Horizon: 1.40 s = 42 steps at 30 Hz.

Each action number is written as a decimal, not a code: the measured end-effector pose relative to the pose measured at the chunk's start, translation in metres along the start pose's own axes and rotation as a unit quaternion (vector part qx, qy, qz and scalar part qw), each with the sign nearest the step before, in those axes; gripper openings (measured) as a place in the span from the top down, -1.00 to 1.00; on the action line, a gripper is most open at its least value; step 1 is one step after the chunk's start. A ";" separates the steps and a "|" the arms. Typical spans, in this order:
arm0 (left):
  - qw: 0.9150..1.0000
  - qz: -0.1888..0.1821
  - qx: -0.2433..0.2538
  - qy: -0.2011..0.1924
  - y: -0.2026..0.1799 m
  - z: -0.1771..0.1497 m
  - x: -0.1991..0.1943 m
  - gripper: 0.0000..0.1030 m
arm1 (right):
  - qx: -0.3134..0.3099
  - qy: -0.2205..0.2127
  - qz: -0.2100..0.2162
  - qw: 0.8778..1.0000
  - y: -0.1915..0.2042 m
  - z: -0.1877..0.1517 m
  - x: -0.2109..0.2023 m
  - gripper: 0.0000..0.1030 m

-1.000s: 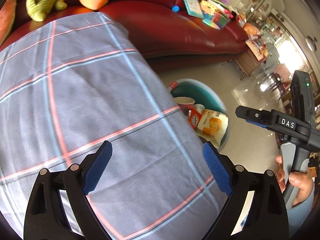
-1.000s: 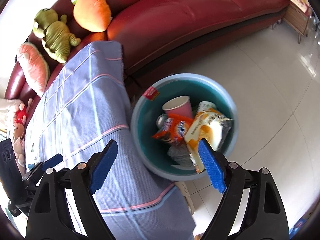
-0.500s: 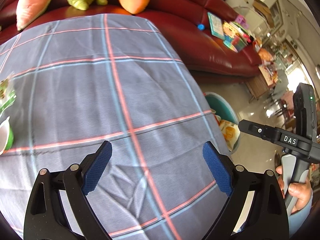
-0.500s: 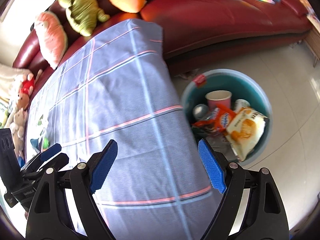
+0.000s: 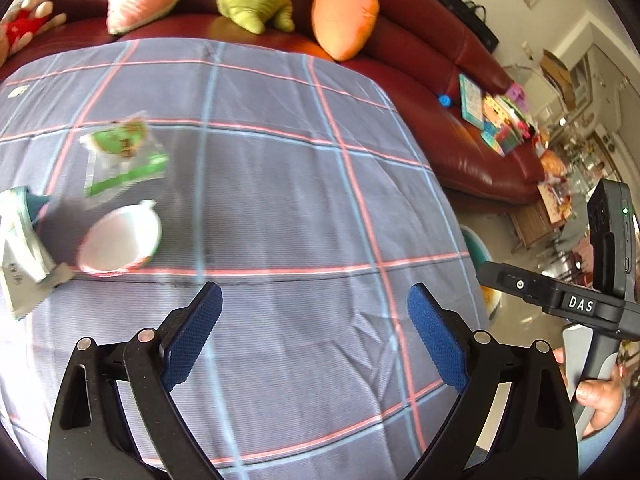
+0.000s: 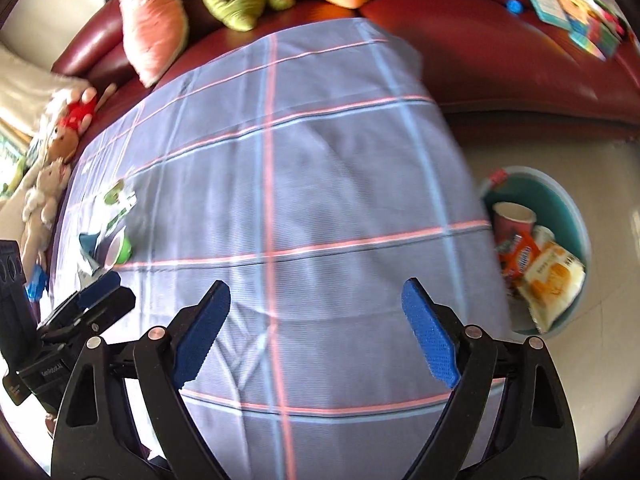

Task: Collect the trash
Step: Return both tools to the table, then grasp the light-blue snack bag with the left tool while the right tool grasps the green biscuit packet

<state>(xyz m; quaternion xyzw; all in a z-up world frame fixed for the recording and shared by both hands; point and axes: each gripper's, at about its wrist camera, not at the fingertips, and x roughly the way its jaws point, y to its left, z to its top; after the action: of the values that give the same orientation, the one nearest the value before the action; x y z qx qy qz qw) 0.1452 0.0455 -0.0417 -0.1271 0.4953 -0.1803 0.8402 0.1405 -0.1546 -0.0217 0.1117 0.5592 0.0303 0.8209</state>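
Left gripper (image 5: 314,344): blue-padded jaws spread wide, nothing between them, above the grey-blue plaid tablecloth (image 5: 280,208).
Right gripper (image 6: 316,330): jaws have just been opening, now wide and empty over the same cloth.
Trash on the cloth, far left: green-and-clear plastic wrapper (image 5: 120,156), white paper bowl (image 5: 120,244) tipped on its side, crumpled white-and-teal packet (image 5: 22,248).
Round teal plastic bin (image 6: 568,204): on the floor beside the table, holding a pink paper cup (image 6: 512,218) and snack bags.

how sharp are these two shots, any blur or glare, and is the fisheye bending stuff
Left wrist view: the white cup and green wrapper are smeared by motion blur, while the left gripper is crisp; the window area at the right edge is blown out. Right wrist view: the tablecloth stripes bow outward, the bin and sofa are soft, and the corners go dark.
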 end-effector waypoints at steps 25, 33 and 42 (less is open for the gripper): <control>0.982 0.132 -0.125 -0.052 0.167 0.005 -0.075 -0.88 | -0.138 0.066 0.037 0.988 0.167 0.032 0.069 -0.63; 0.980 0.146 -0.125 -0.042 0.177 0.013 -0.060 -0.88 | -0.135 0.076 0.045 0.987 0.173 0.040 0.082 -0.63; 0.977 0.163 -0.133 -0.027 0.198 0.018 -0.037 0.08 | -0.147 0.073 0.057 0.985 0.196 0.060 0.094 -0.63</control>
<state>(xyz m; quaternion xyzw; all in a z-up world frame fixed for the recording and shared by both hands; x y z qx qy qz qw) 0.1793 0.2410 -0.0816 -0.1602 0.5058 0.0302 0.8471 0.2460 0.0436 -0.0438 0.0192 0.5995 0.1669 0.7826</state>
